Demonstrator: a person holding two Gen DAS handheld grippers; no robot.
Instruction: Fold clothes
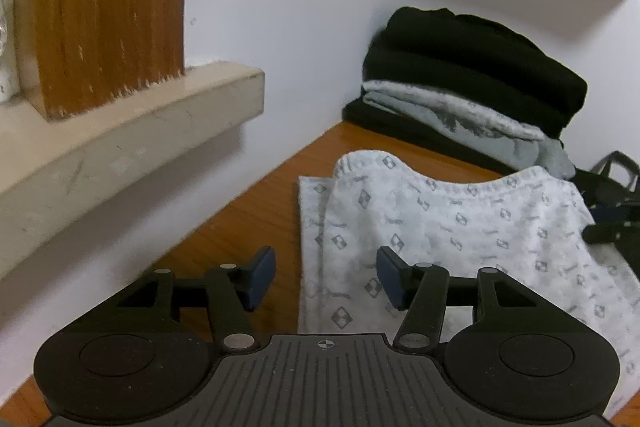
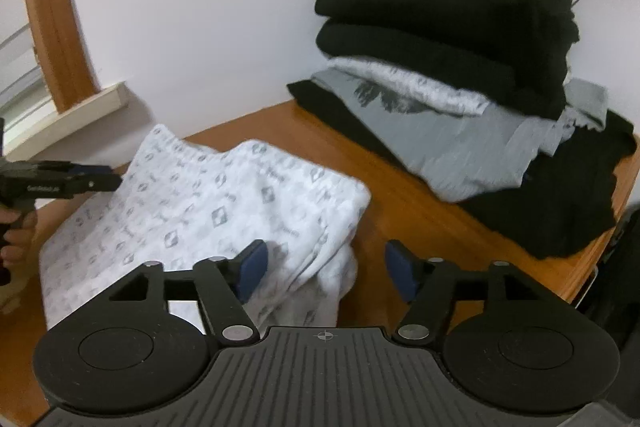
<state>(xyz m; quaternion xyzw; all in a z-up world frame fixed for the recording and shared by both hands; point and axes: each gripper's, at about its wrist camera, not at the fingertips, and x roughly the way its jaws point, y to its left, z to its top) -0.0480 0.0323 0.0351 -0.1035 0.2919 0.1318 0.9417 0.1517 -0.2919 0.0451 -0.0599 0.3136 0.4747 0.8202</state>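
Patterned white garment (image 1: 440,227) lies folded on the table (image 1: 256,211), long axis toward the wall; both grippers' jaws apart, empty.

A white garment (image 2: 208,203) printed with small grey diamond and logo motifs lies partly folded and rumpled on the brown surface (image 2: 400,211), directly ahead of the right hand-held gripper (image 2: 324,269), with its bunched right edge reaching between that gripper's spread fingers. Beyond it and to the right, well apart, sits a stack of folded clothes (image 2: 460,67): two thick black pieces on top, grey and white printed pieces beneath, and a black piece at the bottom.
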